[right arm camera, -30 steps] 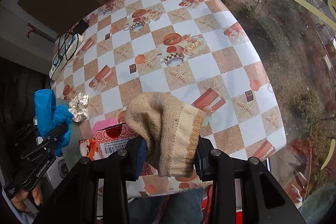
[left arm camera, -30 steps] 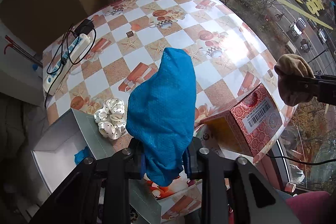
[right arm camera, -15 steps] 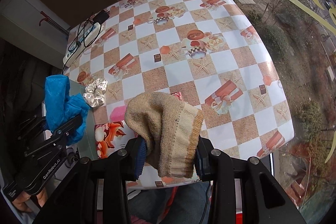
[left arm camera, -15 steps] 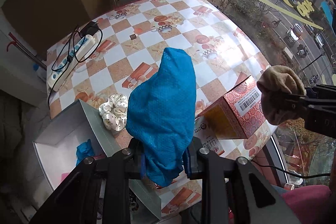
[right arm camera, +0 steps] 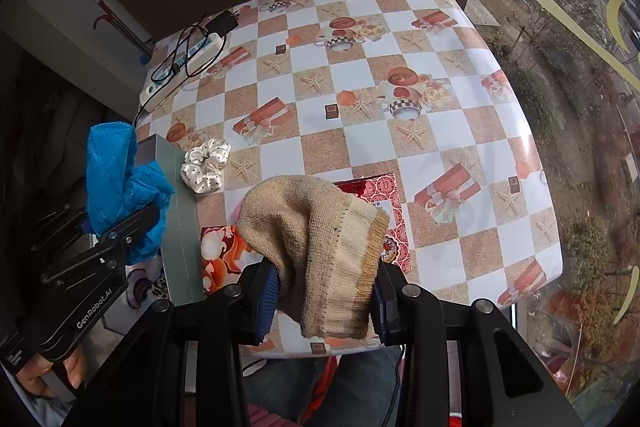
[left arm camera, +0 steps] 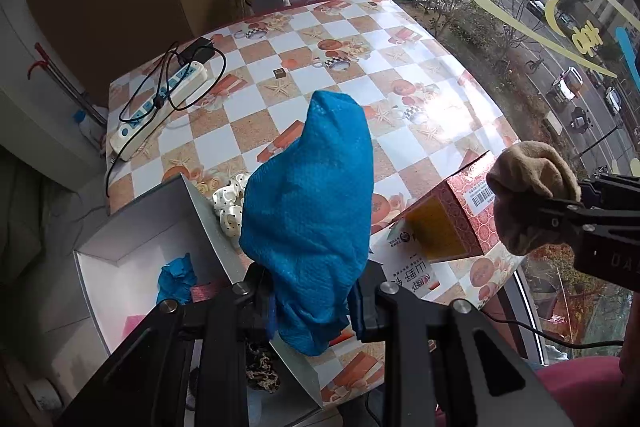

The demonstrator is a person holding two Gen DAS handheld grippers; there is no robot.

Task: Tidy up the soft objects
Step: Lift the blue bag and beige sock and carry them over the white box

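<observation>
The blue mesh cloth (left arm camera: 308,219), clamped in the left tool (left arm camera: 312,303), and the beige knit sock (right arm camera: 320,251), clamped in the right tool (right arm camera: 324,303), have both lifted higher off the counter (right arm camera: 400,107), likely heading for the white box (left arm camera: 120,267).

On the side of my left gripper (right arm camera: 100,255), at about eight o'clock in my right wrist view, I read "GenRobot.AI" in white letters. The red patterned box (left arm camera: 452,211) at three o'clock in my left wrist view carries a white barcode label whose digits are too small for me to read, and large Chinese characters, upside down, on its white flap.
</observation>
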